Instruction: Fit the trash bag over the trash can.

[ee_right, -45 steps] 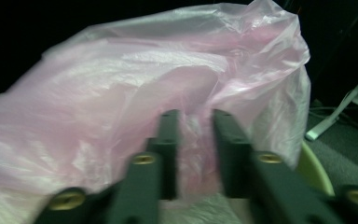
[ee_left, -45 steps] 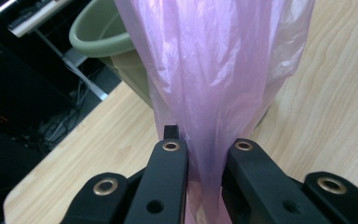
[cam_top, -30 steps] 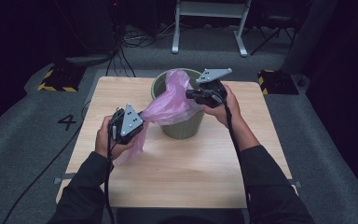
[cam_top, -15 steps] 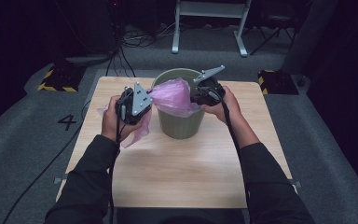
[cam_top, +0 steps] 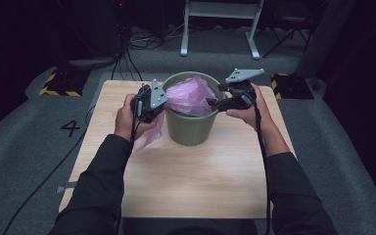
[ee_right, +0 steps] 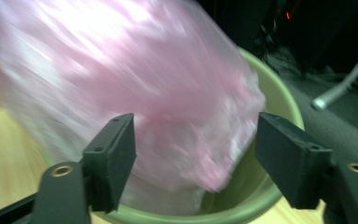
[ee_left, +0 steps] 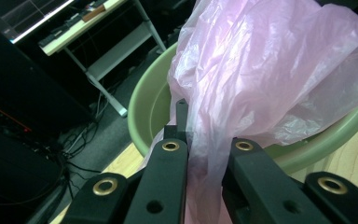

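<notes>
A thin pink plastic bag [cam_top: 188, 95] bulges out of the mouth of a green bin [cam_top: 192, 128] that stands on the wooden table [cam_top: 196, 181]. Part of the bag trails down over the bin's left side [cam_top: 149, 134]. My left gripper [cam_top: 160, 105] is at the left rim, shut on a fold of the bag [ee_left: 207, 158], with the bin's rim [ee_left: 142, 116] just beyond the jaws. My right gripper [cam_top: 213, 103] hovers at the right rim. Its jaws [ee_right: 193, 140] stand wide open around the blurred bag [ee_right: 135, 88] above the bin [ee_right: 261, 186], gripping nothing.
The bin stands toward the far middle of the table. Beyond the far edge are a white metal frame [cam_top: 220, 29], floor cables [cam_top: 137, 46] and yellow-black striped blocks [cam_top: 58, 85]. A "4" [cam_top: 71, 127] is marked on the grey floor at left.
My left gripper has carried its fold of the bag forward and right, up to the bin's left rim. The bag is now bunched over the bin's mouth. The right gripper barely shifted.
</notes>
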The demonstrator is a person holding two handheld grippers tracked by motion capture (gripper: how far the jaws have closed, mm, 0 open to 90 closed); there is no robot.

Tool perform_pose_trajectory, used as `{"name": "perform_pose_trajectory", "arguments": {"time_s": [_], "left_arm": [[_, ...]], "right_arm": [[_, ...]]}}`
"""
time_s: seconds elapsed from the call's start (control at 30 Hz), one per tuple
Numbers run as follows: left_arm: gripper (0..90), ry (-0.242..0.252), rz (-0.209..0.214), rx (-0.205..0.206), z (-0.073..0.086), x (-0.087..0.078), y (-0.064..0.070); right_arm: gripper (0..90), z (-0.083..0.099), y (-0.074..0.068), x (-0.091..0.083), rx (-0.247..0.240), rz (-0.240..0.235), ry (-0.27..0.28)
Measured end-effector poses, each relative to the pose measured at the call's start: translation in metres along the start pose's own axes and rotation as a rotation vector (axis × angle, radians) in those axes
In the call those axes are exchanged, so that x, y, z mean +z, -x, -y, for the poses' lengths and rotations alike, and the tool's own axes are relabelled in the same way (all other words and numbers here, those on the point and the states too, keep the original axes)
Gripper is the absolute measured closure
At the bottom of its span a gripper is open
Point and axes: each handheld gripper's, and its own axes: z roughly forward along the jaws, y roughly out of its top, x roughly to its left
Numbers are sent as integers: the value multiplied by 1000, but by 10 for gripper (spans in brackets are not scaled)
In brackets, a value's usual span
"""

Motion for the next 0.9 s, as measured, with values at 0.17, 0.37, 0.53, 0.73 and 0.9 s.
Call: {"name": "perform_pose_trajectory", "arguments": {"time_s": [0.17,0.37,0.53,0.73,0.9], "left_arm": [[883,-31,17,14,-4,9,4],[878,-40,44,36,-8,16,12],[872,-35,63,35,-10,16,15],[786,-21,69,26,-8,15,16],[497,16,168,-42,-4,4,12]], "right_arm": [[271,-6,-10,-13,-28,-89,118],[301,-16,-31,-1,-75,-98,148],[538,-16,-36,17,-103,-95,113],[870,-10,-35,25,-100,-107,112],[900,-6,-31,26,-78,-80,94]]}}
